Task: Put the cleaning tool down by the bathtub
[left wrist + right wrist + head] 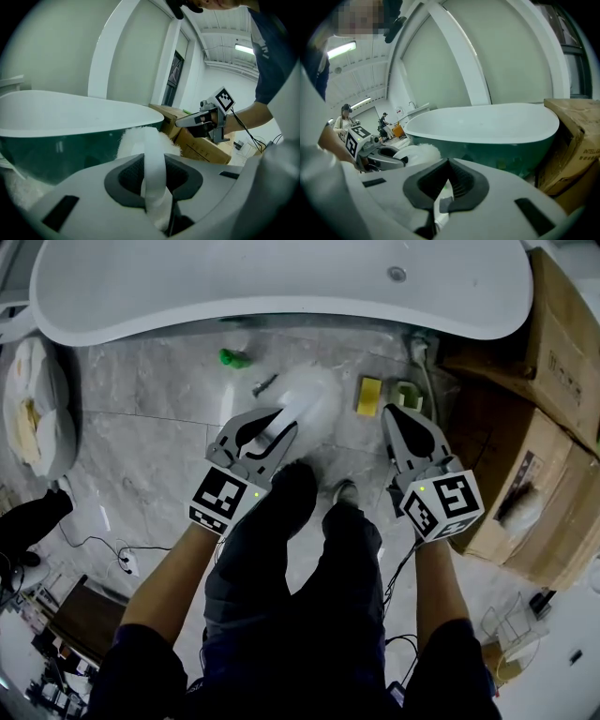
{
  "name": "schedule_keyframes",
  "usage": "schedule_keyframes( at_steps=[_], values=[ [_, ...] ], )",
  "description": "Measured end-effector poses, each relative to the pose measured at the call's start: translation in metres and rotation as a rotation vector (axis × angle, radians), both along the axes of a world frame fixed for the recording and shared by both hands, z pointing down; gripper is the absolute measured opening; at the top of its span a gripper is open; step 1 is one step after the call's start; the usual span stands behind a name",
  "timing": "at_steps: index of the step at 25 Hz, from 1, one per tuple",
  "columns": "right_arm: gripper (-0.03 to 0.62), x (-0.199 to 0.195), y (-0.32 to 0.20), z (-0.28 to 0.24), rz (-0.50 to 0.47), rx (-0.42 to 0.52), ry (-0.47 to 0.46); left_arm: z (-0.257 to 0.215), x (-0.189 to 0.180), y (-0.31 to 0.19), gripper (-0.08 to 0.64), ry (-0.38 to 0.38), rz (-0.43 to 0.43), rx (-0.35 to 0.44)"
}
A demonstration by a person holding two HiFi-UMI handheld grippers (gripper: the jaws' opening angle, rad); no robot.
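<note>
The cleaning tool (314, 395) is a white fluffy mop head with a white band. My left gripper (286, 420) is shut on that band (153, 164) and holds the tool above the marble floor, just in front of the white bathtub (281, 287). In the left gripper view the fluffy head (133, 138) sticks out past the jaws toward the tub's dark green side (56, 150). My right gripper (397, 414) hovers to the right of the tool, jaws together with nothing held. The right gripper view shows the tub (487, 126) ahead, with the tool (419, 152) at the left.
On the floor by the tub lie a green object (234, 358), a small dark tool (264, 385), a yellow sponge (369, 395) and a green-and-white item (407, 395). Cardboard boxes (525, 427) crowd the right side. A pale bundle (37, 409) and cables (103, 545) lie at the left.
</note>
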State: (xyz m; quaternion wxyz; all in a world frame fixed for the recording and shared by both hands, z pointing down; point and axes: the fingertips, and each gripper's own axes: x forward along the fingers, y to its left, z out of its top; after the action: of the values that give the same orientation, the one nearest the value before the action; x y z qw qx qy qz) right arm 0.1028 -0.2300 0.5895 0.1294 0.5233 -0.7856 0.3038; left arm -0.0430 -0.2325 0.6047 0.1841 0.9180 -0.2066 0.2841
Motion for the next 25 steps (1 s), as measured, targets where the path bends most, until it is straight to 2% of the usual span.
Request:
schedule_keyframes(
  at_steps=[11,25],
  values=[
    [0.005,0.023,0.014,0.103,-0.061,0.033,-0.005,0.105,0.021,0.005,0.106,-0.043,-0.039,0.046],
    [0.005,0.039,0.012,0.224,-0.055,0.077,-0.022,0.23,0.049,-0.001,0.106,-0.075,-0.019,0.07]
  ],
)
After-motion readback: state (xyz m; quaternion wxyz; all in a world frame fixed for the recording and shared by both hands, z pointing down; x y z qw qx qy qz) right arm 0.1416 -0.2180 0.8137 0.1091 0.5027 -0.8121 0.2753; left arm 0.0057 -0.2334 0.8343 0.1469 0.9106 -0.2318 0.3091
